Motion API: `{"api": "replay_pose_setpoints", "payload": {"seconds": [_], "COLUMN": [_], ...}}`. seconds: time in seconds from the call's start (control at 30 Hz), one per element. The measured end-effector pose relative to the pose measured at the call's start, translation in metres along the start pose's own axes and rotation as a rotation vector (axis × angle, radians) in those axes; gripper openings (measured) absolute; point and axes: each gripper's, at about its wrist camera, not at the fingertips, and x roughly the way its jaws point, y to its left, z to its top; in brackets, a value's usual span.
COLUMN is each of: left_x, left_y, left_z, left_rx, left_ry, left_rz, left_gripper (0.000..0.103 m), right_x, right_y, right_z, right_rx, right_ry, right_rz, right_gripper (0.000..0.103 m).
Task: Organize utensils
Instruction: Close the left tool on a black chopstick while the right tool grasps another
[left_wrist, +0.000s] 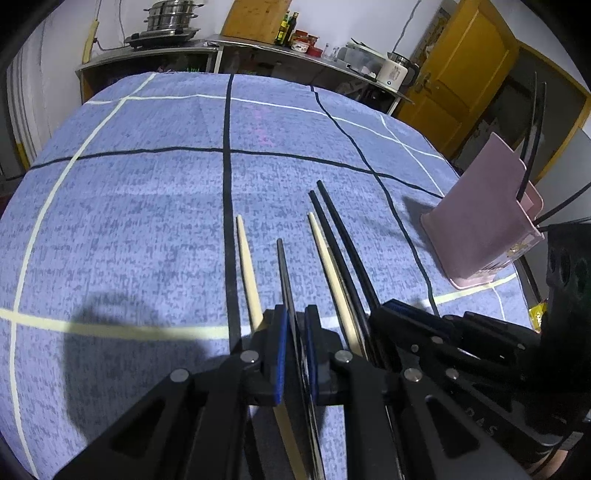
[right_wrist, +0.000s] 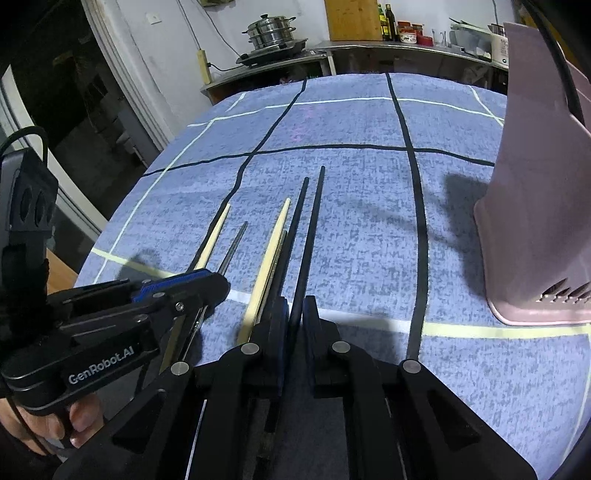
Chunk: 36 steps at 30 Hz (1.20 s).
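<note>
A: Location of the utensils?

B: Five chopsticks lie side by side on the desk (left_wrist: 129, 221), which is covered in blue cloth with black and pale grid lines. Order in the left wrist view: a pale chopstick (left_wrist: 248, 273), a dark grey chopstick (left_wrist: 285, 280), a second pale chopstick (left_wrist: 327, 266), then two black chopsticks (left_wrist: 341, 243). The pink holder (left_wrist: 476, 214) stands upright near the right edge of the desk, with dark utensils projecting from its top.

A: Left gripper?

B: The left gripper (left_wrist: 295, 354) has its jaws narrow, closed on the dark grey chopstick, which runs between the blue pads (left_wrist: 281, 354).

A: Right gripper?

B: The right gripper (right_wrist: 294, 332) also has narrow jaws, closed on one black chopstick (right_wrist: 301, 243). The other black chopstick and the second pale chopstick (right_wrist: 269, 251) pass just beside its left finger.

A: Legible markings?

B: "GenRobot.AI" in white on the left gripper body (right_wrist: 99, 369), seen from the right wrist view. A hand (right_wrist: 55, 424) grips its handle. A label on the holder is too small to read.

A: Surroundings?

B: A steel counter (left_wrist: 236, 48) behind carries a stacked steamer pot (left_wrist: 171, 16), bottles and a white kettle (left_wrist: 393, 72); a yellow door (left_wrist: 461, 74) stands at right.
</note>
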Motion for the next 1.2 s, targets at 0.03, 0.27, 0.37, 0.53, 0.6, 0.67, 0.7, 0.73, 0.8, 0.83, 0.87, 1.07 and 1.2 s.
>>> {"api": "replay_pose_setpoints", "payload": {"seconds": [0.03,0.27,0.37,0.53,0.6,0.67,0.7,0.73,0.8,0.83,0.87,1.07,1.2], "left_x": [0.0,-0.003,-0.004,-0.003,-0.002,-0.001,-0.001,-0.001,-0.001,-0.001,0.0,0.001,0.003], "left_y": [-0.001,0.001,0.001,-0.001,-0.001,-0.001,-0.001,0.0,0.0,-0.001,-0.001,-0.003,-0.005], "left_z": [0.0,-0.006,-0.007,-0.004,-0.002,-0.001,-0.001,-0.001,-0.001,-0.001,-0.001,0.001,0.004], "left_rx": [0.006,-0.007,-0.008,-0.001,0.002,-0.003,-0.005,-0.006,-0.006,-0.004,-0.003,0.013,0.02], "left_ry": [-0.001,0.0,0.0,0.02,0.026,0.03,0.03,0.029,0.028,0.028,0.029,0.035,0.044], "left_rz": [0.004,-0.005,-0.005,0.007,0.008,0.003,0.0,-0.001,-0.001,0.001,0.002,0.01,0.012], "left_gripper": [0.012,0.008,0.008,0.008,0.008,0.008,0.008,0.008,0.008,0.008,0.008,0.008,0.008], "right_x": [-0.001,-0.022,-0.025,-0.014,-0.01,-0.005,-0.004,-0.002,0.003,0.005,0.007,0.014,0.014], "right_y": [0.0,-0.012,-0.013,-0.007,-0.006,-0.004,-0.004,-0.003,-0.003,-0.002,-0.002,-0.003,-0.004], "right_z": [-0.001,-0.024,-0.026,-0.012,-0.006,0.001,0.003,0.006,0.011,0.014,0.016,0.026,0.027], "right_rx": [0.003,0.068,0.059,0.003,-0.008,-0.02,-0.024,-0.032,-0.048,-0.055,-0.059,-0.055,-0.049], "right_ry": [-0.001,-0.002,0.017,0.035,0.038,0.045,0.045,0.047,0.05,0.052,0.054,0.063,0.07], "right_rz": [-0.004,-0.022,-0.027,-0.052,-0.052,-0.059,-0.062,-0.063,-0.064,-0.066,-0.066,-0.049,-0.036], "right_gripper": [0.007,0.006,0.006,0.007,0.007,0.007,0.007,0.008,0.008,0.008,0.008,0.006,0.006]}}
